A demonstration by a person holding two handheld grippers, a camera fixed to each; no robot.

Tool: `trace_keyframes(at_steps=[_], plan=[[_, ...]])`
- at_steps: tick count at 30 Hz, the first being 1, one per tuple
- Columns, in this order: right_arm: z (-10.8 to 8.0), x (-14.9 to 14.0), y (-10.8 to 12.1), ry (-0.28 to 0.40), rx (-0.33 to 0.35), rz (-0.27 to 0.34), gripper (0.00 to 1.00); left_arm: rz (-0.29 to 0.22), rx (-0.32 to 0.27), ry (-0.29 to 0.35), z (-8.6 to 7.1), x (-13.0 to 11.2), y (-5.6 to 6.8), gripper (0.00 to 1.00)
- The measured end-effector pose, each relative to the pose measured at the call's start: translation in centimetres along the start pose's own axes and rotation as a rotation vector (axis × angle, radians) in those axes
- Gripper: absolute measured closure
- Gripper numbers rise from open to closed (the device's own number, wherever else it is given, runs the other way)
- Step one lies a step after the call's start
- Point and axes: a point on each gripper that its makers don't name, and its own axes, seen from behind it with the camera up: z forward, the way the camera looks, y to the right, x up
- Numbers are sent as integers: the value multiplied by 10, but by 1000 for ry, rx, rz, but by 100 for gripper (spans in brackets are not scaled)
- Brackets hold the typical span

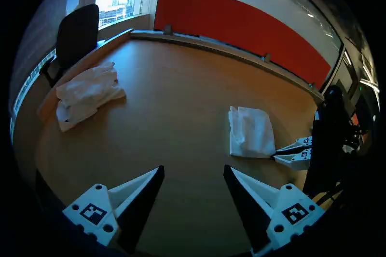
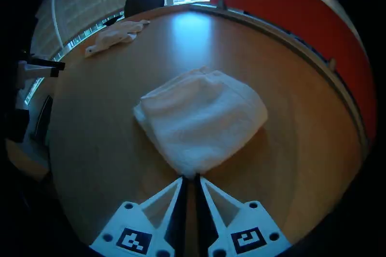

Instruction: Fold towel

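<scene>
Two towels sit on the table: the folded towel lies at mid-table, right gripper nearly closed at its corner, pinching or not I cannot tell, so the left gripper, spread empty, should likely take the crumpled towel by one clean corner.

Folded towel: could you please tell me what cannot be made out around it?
- Right gripper view: whether the right gripper pinches a corner of the folded towel; its fingertips cover the contact.
- Left gripper view: whether the crumpled pile is one cloth or several; too small.
</scene>
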Motion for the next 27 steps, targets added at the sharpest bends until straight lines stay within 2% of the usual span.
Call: trace_keyframes(at_steps=[13,27], plan=[[-15,25,4,46,-17,-40,95,11,-16,4,2,6,6,9],[-62,100,26,152,-78,-111,95,24,-41,28,-2,21,12,9]])
